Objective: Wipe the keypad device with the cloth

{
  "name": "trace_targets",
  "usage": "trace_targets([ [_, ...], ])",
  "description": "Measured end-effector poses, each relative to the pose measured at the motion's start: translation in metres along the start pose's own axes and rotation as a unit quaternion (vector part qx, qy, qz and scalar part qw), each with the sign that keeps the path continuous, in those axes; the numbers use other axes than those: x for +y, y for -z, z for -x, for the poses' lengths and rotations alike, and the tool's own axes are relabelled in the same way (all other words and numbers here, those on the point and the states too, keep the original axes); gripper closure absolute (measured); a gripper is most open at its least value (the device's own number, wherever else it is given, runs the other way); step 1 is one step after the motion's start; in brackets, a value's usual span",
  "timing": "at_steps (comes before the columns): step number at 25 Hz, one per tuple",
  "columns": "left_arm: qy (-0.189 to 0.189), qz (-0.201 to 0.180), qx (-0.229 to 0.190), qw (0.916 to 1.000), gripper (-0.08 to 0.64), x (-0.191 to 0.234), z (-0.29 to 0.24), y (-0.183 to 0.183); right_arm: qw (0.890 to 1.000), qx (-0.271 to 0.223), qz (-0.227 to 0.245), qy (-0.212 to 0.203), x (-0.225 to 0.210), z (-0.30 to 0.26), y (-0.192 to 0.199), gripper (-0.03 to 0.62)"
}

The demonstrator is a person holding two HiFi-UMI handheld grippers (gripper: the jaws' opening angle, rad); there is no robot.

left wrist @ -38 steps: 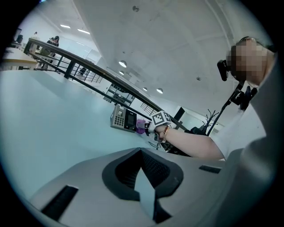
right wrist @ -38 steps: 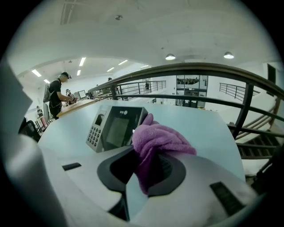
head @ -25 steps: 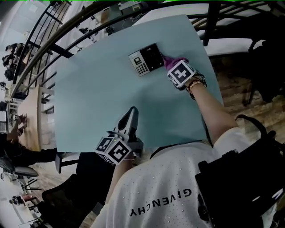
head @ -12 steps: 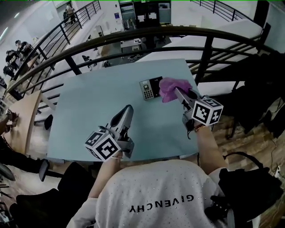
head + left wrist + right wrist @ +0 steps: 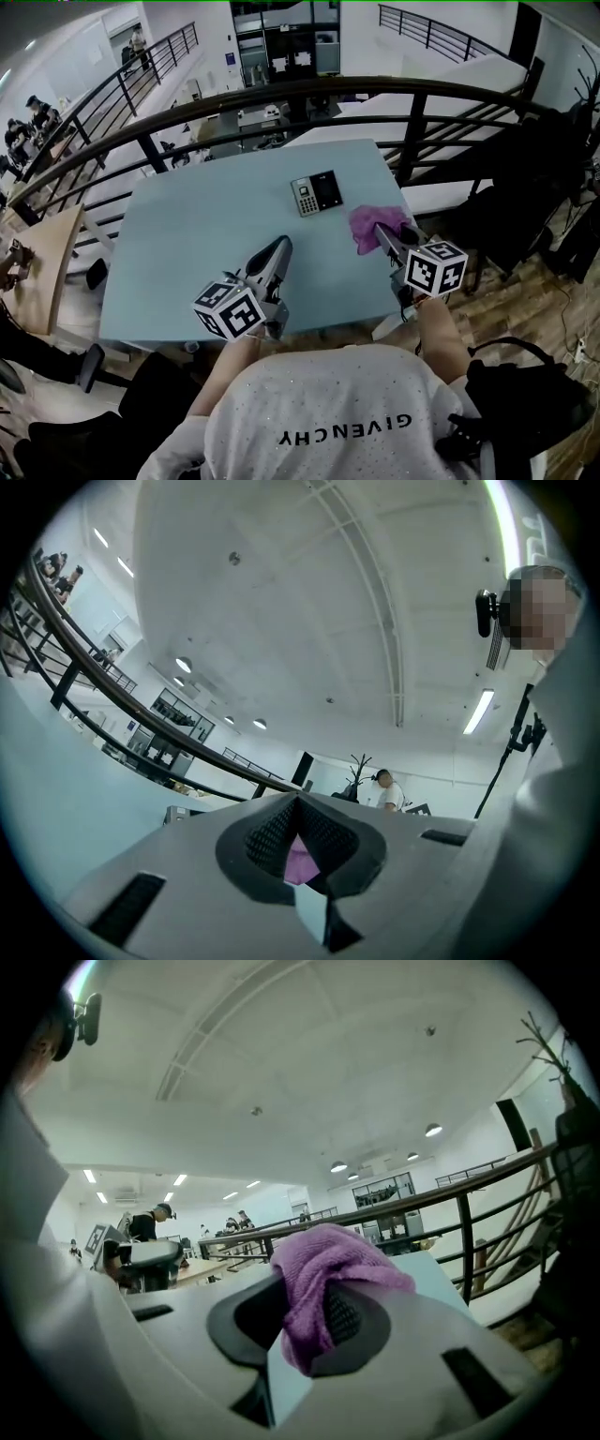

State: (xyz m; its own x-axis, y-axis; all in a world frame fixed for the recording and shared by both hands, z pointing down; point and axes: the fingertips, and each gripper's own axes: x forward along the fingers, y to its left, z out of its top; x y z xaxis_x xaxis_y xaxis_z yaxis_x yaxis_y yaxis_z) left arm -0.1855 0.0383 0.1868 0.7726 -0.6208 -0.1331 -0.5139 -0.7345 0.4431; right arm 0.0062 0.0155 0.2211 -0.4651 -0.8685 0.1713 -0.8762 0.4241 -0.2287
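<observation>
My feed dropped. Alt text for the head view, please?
The right gripper holds a purple cloth over the right edge of the blue table, apart from the keypad device lying farther back. The left gripper hovers shut and empty above the near side.

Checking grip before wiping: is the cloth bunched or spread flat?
Bunched: the purple cloth sits crumpled in a wad, pinched between the jaws of the right gripper.
</observation>
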Motion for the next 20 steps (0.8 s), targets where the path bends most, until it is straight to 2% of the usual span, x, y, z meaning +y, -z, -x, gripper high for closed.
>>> trace_targets([
  [7,-0.003,0.014,0.015,0.9998,0.56,-0.008,0.035,0.021,0.999,0.04,-0.003,0.021,0.02,0.026,0.044,0.541],
  [14,0.008,0.014,0.02,0.9997,0.56,-0.022,0.057,0.033,0.997,0.056,0.028,0.052,0.034,0.054,0.07,0.541],
  [20,0.015,0.025,0.038,0.9988,0.56,-0.023,0.065,0.047,0.995,0.068,0.011,0.068,0.038,0.069,0.093,0.541],
])
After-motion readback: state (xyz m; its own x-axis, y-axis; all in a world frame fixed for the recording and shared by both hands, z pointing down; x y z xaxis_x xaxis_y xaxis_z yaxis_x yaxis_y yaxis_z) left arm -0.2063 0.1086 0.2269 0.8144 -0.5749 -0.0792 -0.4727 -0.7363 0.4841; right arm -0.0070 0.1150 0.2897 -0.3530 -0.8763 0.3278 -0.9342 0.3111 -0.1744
